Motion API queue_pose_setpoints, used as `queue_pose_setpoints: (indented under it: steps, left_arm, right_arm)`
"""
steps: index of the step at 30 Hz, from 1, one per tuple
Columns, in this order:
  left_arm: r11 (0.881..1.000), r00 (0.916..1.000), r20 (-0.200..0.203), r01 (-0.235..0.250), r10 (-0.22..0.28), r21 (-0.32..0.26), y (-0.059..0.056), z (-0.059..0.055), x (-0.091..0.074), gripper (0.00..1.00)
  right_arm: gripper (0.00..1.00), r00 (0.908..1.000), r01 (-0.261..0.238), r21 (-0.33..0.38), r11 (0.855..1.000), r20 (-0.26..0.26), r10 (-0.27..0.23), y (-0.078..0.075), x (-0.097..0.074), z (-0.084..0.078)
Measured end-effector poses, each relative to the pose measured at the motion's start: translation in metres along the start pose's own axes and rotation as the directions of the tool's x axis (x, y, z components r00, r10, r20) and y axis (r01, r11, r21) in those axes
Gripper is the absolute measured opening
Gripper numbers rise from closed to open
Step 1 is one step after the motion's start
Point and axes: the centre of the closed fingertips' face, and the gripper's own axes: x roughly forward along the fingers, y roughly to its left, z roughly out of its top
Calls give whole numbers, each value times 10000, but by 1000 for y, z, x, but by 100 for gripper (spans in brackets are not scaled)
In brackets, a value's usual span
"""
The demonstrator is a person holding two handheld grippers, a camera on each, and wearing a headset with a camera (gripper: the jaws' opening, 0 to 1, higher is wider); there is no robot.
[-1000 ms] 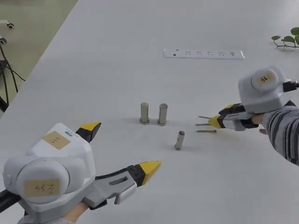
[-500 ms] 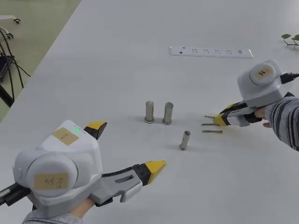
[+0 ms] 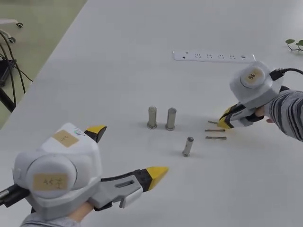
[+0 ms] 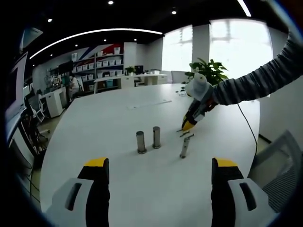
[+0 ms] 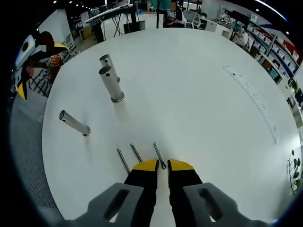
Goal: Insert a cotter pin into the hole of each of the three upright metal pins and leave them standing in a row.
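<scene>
Holds the right gripper (image 5: 163, 164) low over the table (image 5: 199, 94), jaws nearly together at one cotter pin (image 5: 158, 155), perhaps nipping it, two more cotter pins (image 5: 130, 157) beside, upright metal pins (image 5: 111, 85) beyond, a lone metal pin (image 5: 74, 123) between these and the wide-spread, empty left gripper (image 4: 161, 163).

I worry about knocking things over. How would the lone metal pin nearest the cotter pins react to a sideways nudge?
Likely tips: the lone metal pin is tall and slim on a small foot. Once down, its round body would probably roll on the smooth table.
</scene>
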Motion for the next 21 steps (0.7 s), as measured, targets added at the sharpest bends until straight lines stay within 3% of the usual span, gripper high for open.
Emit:
queue_pose_setpoints:
  steps: [6, 9, 19, 21]
  left_arm:
    - [10000, 10000, 3, 89, -89, 2, -1, 1, 0, 88]
    - [9999, 9999, -25, 141, -141, -31, -1, -1, 0, 88]
    - [9998, 9998, -18, 221, -221, -9, -2, 0, -1, 87]
    - [9997, 9998, -16, 218, -218, 61, -2, 1, -1, 87]
  right_arm:
    - [2, 9995, -204, -574, 9981, -232, 191, -3, 2, -1]
    - [0, 9995, -223, -415, 9989, -229, 213, -2, 2, 0]
    - [0, 9998, 192, -1146, 9932, -85, -203, 0, 0, 1]
    - [0, 9991, 382, -1257, 9913, 242, -354, -2, -4, 5]
